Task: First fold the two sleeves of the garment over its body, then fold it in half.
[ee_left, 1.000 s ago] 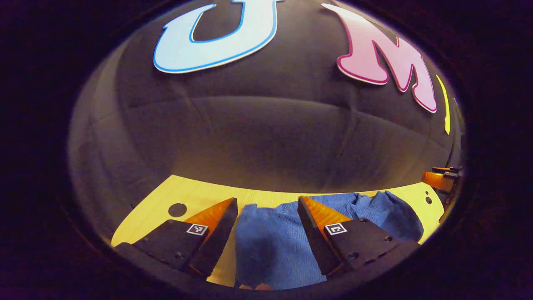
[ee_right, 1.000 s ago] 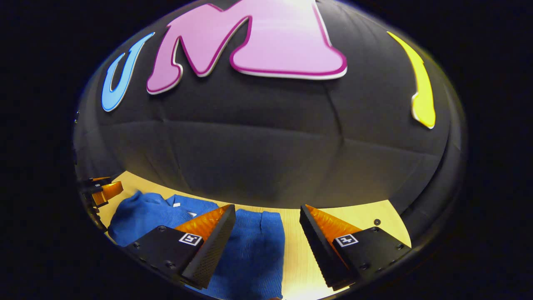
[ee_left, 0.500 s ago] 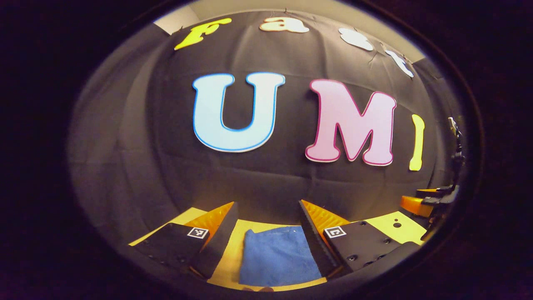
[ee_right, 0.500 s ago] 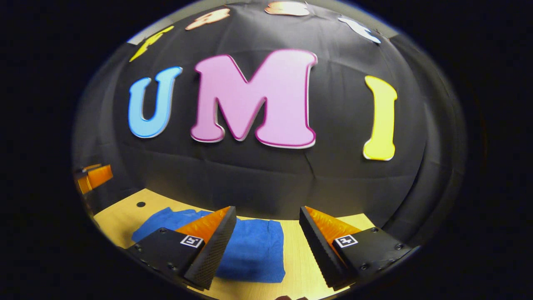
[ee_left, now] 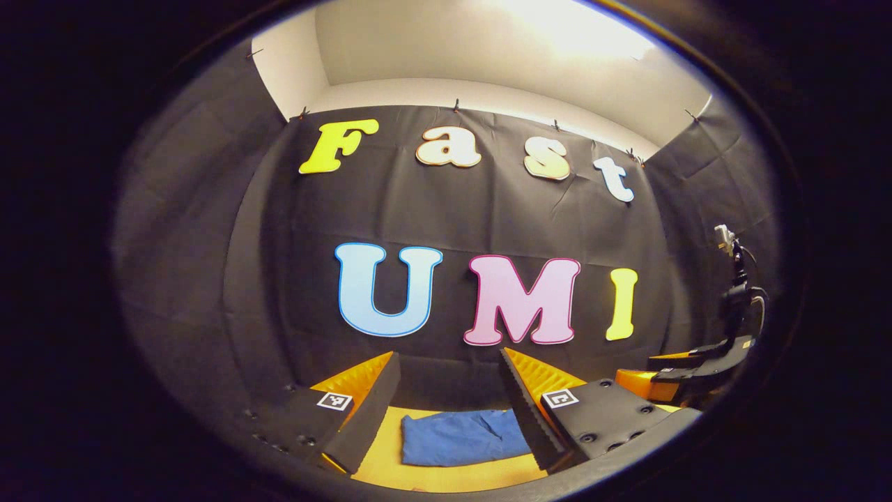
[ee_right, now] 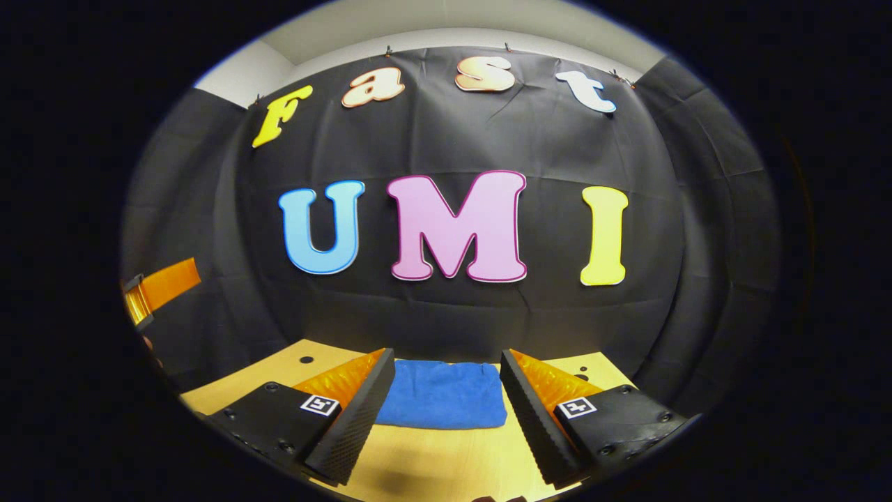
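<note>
The blue garment [ee_left: 463,438] lies folded into a compact rectangle on the light wooden table [ee_left: 432,477], seen ahead between my left gripper's fingers. My left gripper [ee_left: 449,401] is open, raised above and behind it, with nothing held. In the right gripper view the same blue garment [ee_right: 444,403] lies flat near the table's far edge. My right gripper [ee_right: 446,390] is open and empty, also drawn back from the cloth. The right gripper [ee_left: 686,373] appears at the right edge of the left gripper view; the left gripper [ee_right: 157,289] appears at the left edge of the right gripper view.
The wooden table [ee_right: 432,464] has small round holes [ee_right: 305,360] near its far corners. The black cloth wall rises right behind the table's far edge. A camera stand [ee_left: 735,293] stands at the far right.
Both grippers have pulled back and risen away from the garment, which now looks smaller and farther off. The cloth went from bunched under the fingers to a flat folded rectangle.
</note>
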`<state>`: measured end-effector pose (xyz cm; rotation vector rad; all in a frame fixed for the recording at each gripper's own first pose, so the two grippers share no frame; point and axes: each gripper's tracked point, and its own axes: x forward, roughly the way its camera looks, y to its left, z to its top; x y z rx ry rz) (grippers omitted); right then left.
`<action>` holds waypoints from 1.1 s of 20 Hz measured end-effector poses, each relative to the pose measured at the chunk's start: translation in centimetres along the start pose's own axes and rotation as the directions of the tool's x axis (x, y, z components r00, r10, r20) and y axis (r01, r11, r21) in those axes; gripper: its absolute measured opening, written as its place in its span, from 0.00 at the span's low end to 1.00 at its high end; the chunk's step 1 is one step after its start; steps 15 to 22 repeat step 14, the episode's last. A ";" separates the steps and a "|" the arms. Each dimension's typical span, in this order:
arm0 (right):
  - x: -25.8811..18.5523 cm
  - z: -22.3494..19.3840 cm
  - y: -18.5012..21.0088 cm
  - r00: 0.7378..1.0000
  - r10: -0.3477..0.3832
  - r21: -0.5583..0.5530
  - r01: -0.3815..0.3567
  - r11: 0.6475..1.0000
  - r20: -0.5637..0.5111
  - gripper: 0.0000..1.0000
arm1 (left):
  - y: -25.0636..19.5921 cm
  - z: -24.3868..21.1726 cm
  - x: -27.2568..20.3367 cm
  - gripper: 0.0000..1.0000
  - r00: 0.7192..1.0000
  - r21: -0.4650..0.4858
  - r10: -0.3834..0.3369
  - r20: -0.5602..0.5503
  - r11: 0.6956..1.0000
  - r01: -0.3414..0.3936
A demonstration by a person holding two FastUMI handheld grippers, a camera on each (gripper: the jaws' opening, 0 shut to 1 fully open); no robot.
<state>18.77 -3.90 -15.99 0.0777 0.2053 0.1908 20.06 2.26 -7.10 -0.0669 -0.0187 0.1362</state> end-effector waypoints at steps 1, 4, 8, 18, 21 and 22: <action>-1.7 0.5 0.2 1.000 0.000 -0.007 0.000 1.000 0.011 0.97 | 0.1 0.3 -1.8 0.81 1.000 -0.010 0.002 -0.003 1.000 -0.002; -6.6 1.9 1.5 0.997 0.004 0.000 -0.004 1.000 0.082 0.97 | 1.3 1.2 -6.8 0.81 0.999 -0.010 0.033 0.026 0.999 -0.033; -12.0 2.0 3.2 0.992 0.019 0.003 -0.020 1.000 0.123 0.94 | 1.1 1.2 -11.9 0.81 0.999 -0.021 0.026 0.019 0.999 -0.026; -16.0 0.9 2.8 0.992 0.006 0.011 -0.008 1.000 0.125 0.97 | 0.2 -0.1 -13.7 0.81 1.000 -0.022 0.004 -0.017 1.000 -0.004; -16.0 0.9 2.8 0.992 0.006 0.011 -0.008 1.000 0.125 0.97 | 0.2 -0.1 -13.7 0.81 1.000 -0.022 0.004 -0.017 1.000 -0.004; -16.0 0.9 2.8 0.992 0.006 0.011 -0.008 1.000 0.125 0.97 | 0.2 -0.1 -13.7 0.81 1.000 -0.022 0.004 -0.017 1.000 -0.004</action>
